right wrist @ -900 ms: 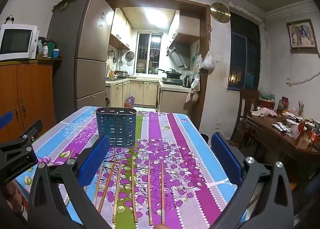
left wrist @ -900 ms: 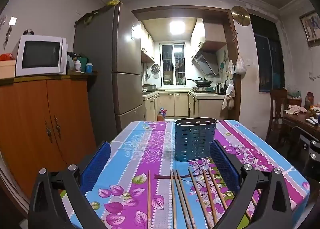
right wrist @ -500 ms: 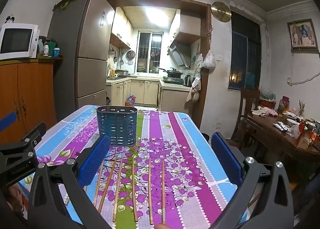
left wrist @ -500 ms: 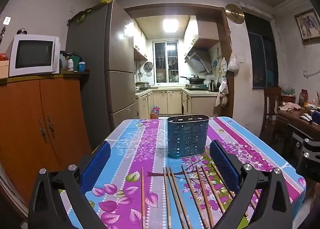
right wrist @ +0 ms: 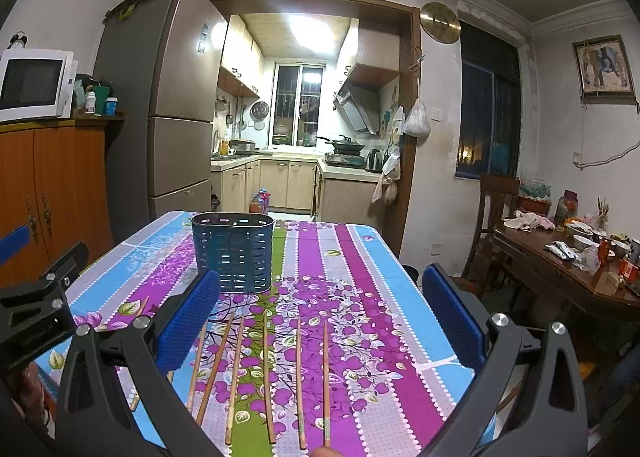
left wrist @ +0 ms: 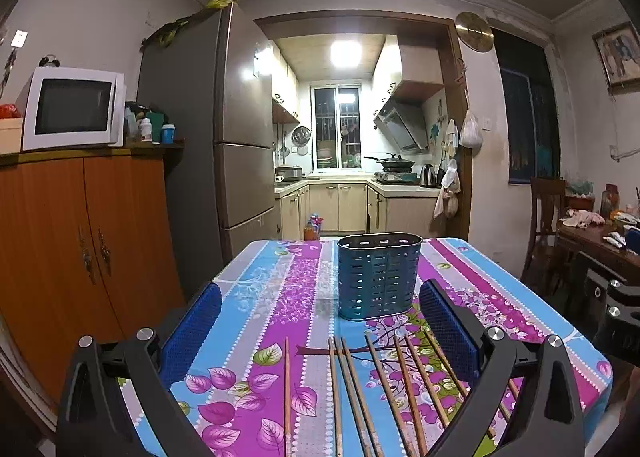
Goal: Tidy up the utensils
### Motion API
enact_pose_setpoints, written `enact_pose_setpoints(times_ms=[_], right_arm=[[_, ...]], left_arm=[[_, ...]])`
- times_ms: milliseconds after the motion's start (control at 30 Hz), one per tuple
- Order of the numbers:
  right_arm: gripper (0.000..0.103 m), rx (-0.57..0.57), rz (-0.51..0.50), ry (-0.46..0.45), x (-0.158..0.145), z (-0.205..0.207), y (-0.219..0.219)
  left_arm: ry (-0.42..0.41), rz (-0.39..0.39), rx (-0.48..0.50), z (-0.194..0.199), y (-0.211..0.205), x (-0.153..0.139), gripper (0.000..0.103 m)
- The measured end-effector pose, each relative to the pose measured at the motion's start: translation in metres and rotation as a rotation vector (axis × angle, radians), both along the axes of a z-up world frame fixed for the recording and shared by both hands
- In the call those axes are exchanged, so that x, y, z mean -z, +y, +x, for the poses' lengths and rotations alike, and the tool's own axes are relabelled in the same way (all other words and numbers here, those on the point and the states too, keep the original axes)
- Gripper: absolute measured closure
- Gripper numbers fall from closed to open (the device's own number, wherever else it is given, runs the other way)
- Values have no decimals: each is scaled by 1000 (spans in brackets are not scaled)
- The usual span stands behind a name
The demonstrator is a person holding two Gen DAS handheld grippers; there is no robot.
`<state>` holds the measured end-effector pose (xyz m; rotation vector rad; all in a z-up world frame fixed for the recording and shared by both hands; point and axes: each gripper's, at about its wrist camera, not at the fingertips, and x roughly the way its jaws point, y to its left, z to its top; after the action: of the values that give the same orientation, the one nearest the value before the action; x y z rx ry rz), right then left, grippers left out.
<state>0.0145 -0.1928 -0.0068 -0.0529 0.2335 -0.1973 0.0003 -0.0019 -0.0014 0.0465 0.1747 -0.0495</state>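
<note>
A blue perforated utensil holder (left wrist: 378, 277) stands upright on the floral tablecloth (left wrist: 280, 285), past a row of several wooden chopsticks (left wrist: 396, 385) that lie side by side near the front edge. My left gripper (left wrist: 320, 291) hovers open above the chopsticks' near ends with nothing between its blue pads. In the right wrist view the holder (right wrist: 234, 257) is at the left and the chopsticks (right wrist: 268, 369) lie below my right gripper (right wrist: 322, 273), which is also open and empty. The left gripper (right wrist: 36, 297) shows at that view's left edge.
An orange cabinet (left wrist: 80, 237) with a white microwave (left wrist: 72, 109) and a tall fridge (left wrist: 200, 137) stand left of the table. A cluttered wooden dining table (right wrist: 580, 269) and a chair (right wrist: 496, 209) are to the right. A kitchen opens behind.
The left gripper has shifted a little, so the holder sits slightly further left in its view. The right gripper has barely moved. Both have stayed open.
</note>
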Motion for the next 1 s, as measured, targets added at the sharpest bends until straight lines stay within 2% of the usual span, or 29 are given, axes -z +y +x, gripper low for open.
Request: enact_pose_setpoints(times_ms=[400,633,833,1000], right_arm=[[5,-19,6,-7,-1,1,4],[5,-1,-17,-48,-1,2,3],[5,-21,-101,-84,0,0,11],[5,-41,-85,-106,-4,-3,11]], left_arm=[[-12,13,-28,-1,-3,1,4],[-20,33,-52,1,-3,0,4],[-19,35,-53,1,-3,1,4],[-21,31,-62,2,-3,1,4]])
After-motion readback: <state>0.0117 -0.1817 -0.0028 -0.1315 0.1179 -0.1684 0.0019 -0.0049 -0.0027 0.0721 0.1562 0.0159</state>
